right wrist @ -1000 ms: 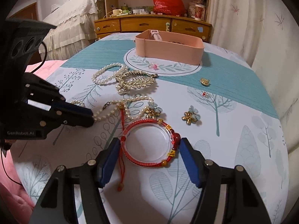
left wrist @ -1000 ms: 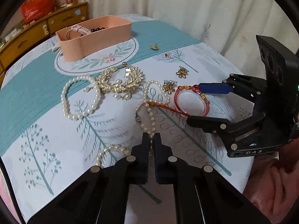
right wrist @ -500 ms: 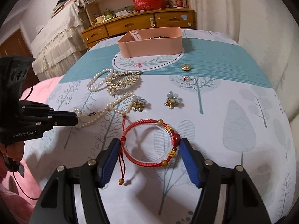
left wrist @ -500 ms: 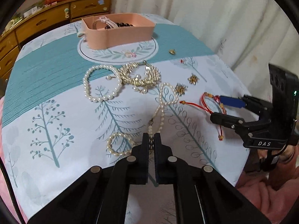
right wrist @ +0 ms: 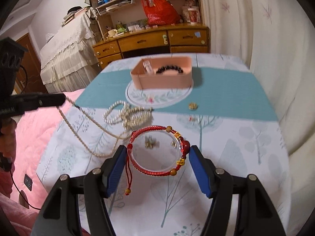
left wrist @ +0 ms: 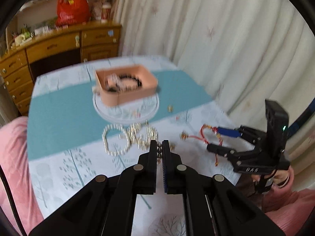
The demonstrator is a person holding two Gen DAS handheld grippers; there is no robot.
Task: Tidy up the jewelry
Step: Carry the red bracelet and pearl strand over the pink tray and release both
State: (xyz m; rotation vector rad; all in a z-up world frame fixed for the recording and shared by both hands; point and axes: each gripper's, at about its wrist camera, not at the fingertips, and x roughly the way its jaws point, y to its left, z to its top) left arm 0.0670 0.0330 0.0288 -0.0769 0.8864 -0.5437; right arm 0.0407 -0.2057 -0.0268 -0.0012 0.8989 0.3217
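Pearls: we pinch the pearl necklace (right wrist: 78, 129) in the left gripper (left wrist: 159, 151); right gripper (right wrist: 157, 163) clamps the red bracelet (right wrist: 157, 151) above the table (right wrist: 236, 147).

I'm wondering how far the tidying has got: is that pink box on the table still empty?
Not empty. The pink box already holds a dark beaded bracelet and a pale item beside it.

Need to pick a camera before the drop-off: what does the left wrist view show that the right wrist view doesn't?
Left wrist only: the whole right gripper from outside, shut on the red bracelet.

Right wrist only: the pearl strand sagging in a long loop from the left gripper.

Both: the pink box holding a dark bead bracelet, plus pearl and gold pieces left on the tablecloth.
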